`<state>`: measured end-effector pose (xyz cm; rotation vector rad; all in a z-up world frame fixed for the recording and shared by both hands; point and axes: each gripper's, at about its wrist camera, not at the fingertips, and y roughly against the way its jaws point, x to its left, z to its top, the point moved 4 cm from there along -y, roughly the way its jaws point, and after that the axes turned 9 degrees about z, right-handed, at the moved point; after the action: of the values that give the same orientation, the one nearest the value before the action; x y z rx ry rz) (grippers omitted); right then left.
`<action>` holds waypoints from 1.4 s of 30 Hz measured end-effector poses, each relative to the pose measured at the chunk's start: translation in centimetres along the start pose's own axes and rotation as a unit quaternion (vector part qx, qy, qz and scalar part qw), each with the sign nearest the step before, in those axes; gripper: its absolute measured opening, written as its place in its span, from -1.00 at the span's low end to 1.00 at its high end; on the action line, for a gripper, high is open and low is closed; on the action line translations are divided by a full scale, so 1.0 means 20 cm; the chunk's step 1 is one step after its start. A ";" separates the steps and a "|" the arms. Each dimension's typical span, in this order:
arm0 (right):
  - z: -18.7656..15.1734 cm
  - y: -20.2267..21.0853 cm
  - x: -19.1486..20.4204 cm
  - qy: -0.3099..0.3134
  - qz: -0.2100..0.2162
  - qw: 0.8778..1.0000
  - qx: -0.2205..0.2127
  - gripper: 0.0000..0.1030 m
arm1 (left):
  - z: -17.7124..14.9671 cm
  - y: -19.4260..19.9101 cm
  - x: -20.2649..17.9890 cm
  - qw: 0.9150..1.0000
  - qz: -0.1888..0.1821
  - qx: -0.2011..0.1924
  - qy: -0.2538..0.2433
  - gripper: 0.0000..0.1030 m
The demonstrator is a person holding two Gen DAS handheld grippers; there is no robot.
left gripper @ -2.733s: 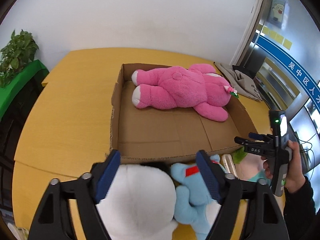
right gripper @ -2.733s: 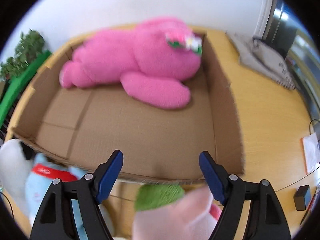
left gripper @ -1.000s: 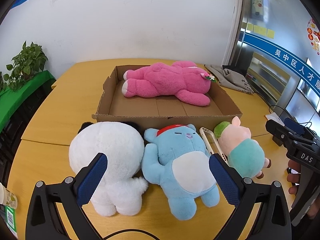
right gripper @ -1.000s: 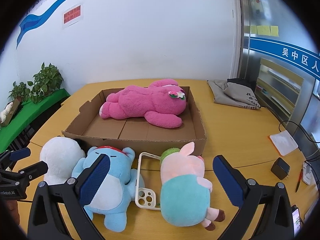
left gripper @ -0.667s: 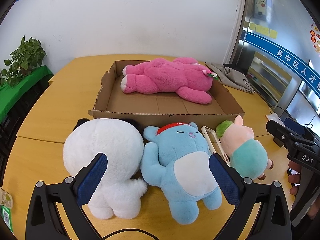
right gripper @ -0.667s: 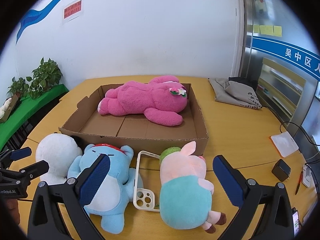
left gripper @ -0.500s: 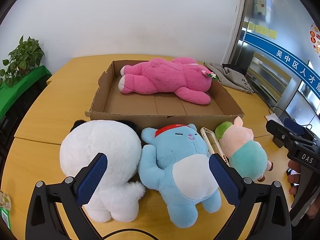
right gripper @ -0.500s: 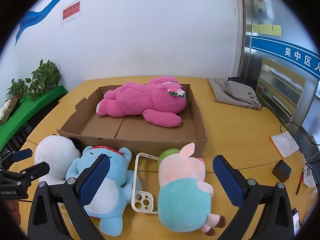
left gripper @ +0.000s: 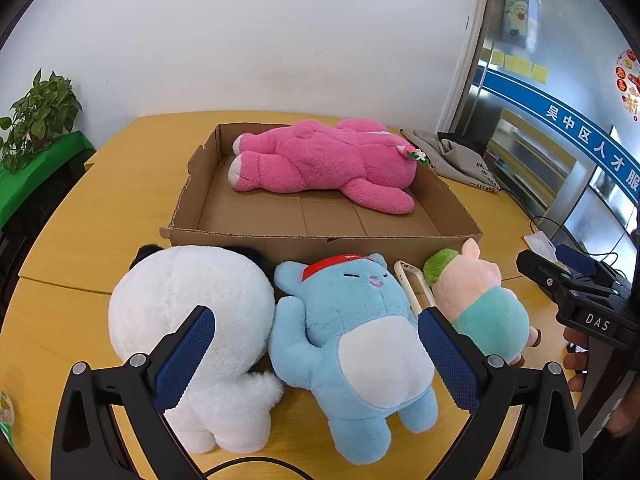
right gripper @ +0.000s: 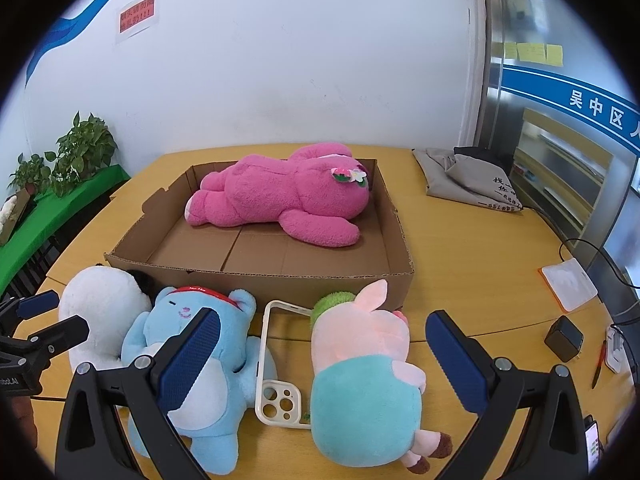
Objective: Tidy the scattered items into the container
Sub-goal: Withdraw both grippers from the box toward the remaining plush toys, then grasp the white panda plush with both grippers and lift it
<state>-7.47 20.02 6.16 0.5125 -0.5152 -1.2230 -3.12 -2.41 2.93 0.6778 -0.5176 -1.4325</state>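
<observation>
Grippers first: left gripper (left gripper: 316, 354) and right gripper (right gripper: 320, 360) both gape wide, holding nothing; below them on the table (left gripper: 100, 208) lie a white toy (left gripper: 192, 300), blue toy (left gripper: 352, 320), phone case (right gripper: 276, 360) and pig toy (right gripper: 364, 368), all awaiting; beyond, the cardboard box (left gripper: 320, 242) holds only a pink toy (left gripper: 328, 164).

Bright, even indoor light; soft shadows only. Sharp throughout, no blur. Strong fisheye bending and black vignette at edges.
</observation>
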 end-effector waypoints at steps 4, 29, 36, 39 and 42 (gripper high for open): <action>-0.01 -0.02 0.02 0.002 0.002 1.000 0.006 0.99 | 0.00 -0.01 0.05 1.000 -0.002 0.003 0.008 1.00; -0.43 -0.53 1.22 0.090 0.250 0.954 0.141 0.99 | 0.00 -0.50 0.69 0.985 -0.082 0.150 0.033 1.00; -0.49 -0.66 1.33 0.110 0.213 0.958 0.155 0.73 | -0.04 -0.52 0.69 0.977 -0.127 0.171 0.011 0.93; -0.49 -0.65 1.32 0.105 0.211 0.961 0.146 0.59 | -0.06 -0.49 0.71 0.975 -0.139 0.170 0.014 0.74; -0.48 -0.61 1.27 0.088 0.230 0.960 0.137 0.35 | -0.05 -0.45 0.71 0.975 -0.148 0.163 0.020 0.57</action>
<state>-4.05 -6.75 -6.49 0.6851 -0.6149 -0.6575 -7.66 -16.47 -5.09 1.0798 -0.6484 -1.6236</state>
